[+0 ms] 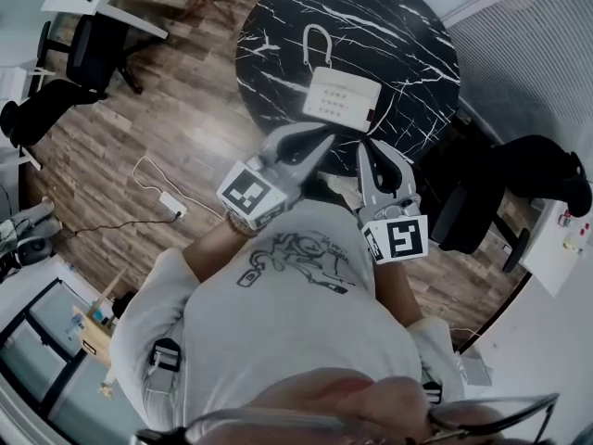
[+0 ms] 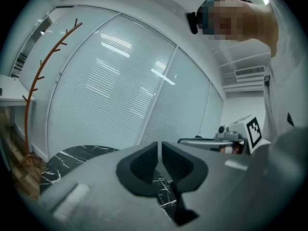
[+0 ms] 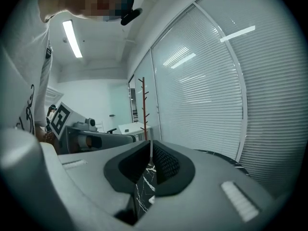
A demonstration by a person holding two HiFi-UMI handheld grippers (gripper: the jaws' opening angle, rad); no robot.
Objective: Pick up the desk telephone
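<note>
The white desk telephone point(image 1: 341, 98) lies on the round black marble table point(image 1: 278, 35), a white curved loop point(image 1: 318, 43) just behind it. In the head view both grippers are held in front of the person's chest, short of the table's near edge and apart from the phone. The left gripper point(image 1: 322, 137) points toward the phone's near left corner, and the right gripper point(image 1: 369, 146) sits just to its right. The left gripper point(image 2: 159, 150) has its pads together with nothing between them. The right gripper point(image 3: 151, 153) is likewise shut and empty. Neither gripper view shows the phone.
Black office chairs stand on the wood floor at left point(image 1: 83, 54) and right point(image 1: 528, 179) of the table. A white power strip point(image 1: 171, 204) with its cable lies on the floor at left. A thin coat rack point(image 2: 36, 90) and window blinds point(image 3: 216, 90) stand beyond the table.
</note>
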